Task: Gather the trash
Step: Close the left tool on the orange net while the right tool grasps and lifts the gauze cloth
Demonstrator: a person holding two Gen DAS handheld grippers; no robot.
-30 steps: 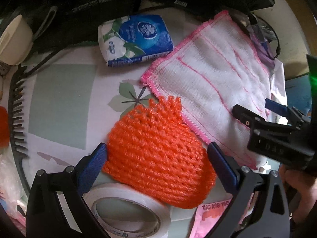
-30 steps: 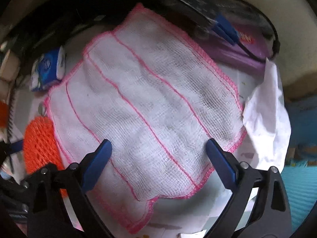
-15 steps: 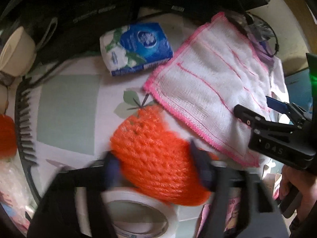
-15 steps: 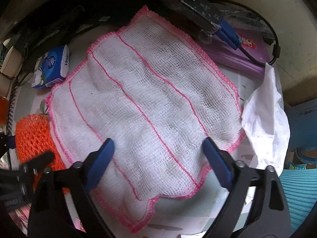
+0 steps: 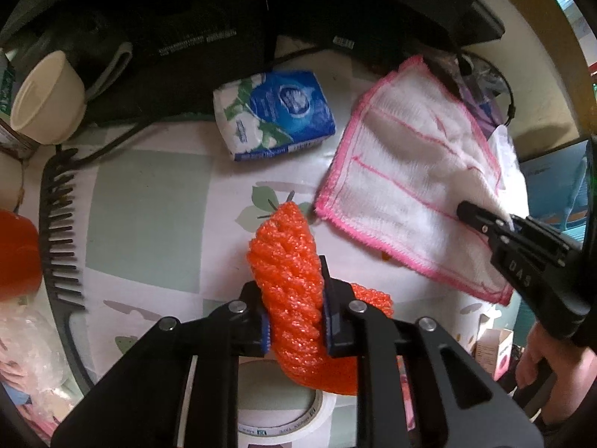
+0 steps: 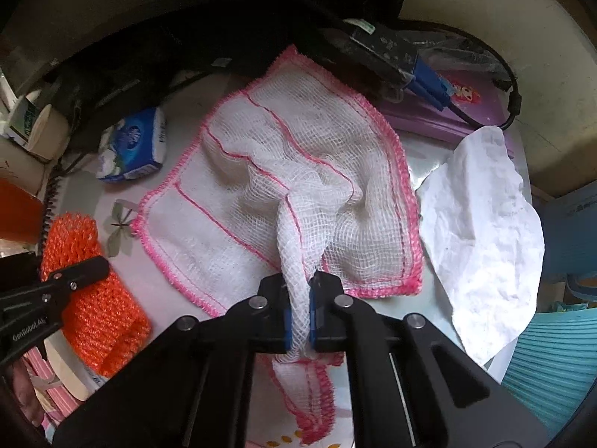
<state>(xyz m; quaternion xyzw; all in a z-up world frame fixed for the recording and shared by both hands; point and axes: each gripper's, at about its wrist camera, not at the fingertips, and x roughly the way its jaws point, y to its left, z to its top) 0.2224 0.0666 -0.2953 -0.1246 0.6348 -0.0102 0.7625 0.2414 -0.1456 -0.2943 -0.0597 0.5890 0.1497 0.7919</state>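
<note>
My left gripper (image 5: 294, 310) is shut on an orange foam fruit net (image 5: 289, 261), squeezed into a tall ridge between the blue pads. The net also shows at the left of the right wrist view (image 6: 86, 272). My right gripper (image 6: 298, 313) is shut on a white gauze cloth with pink edging (image 6: 298, 171), bunching its middle into a fold. The cloth also lies at the right of the left wrist view (image 5: 406, 186), with the right gripper (image 5: 485, 220) on it. A crumpled white paper (image 6: 481, 235) lies right of the cloth.
A blue tissue pack (image 5: 272, 112) lies behind the net. A black comb (image 5: 59, 231), a cream cup (image 5: 44, 100) and a red object (image 5: 16, 257) sit at the left. A tape roll (image 5: 283, 418) lies under my left gripper. Black electronics (image 5: 224, 18) and cables (image 6: 429, 82) fill the back.
Both grippers have closed: the left on the orange net, pinching it narrow, the right on the cloth, gathering it into a fold. Both were open a second ago.
</note>
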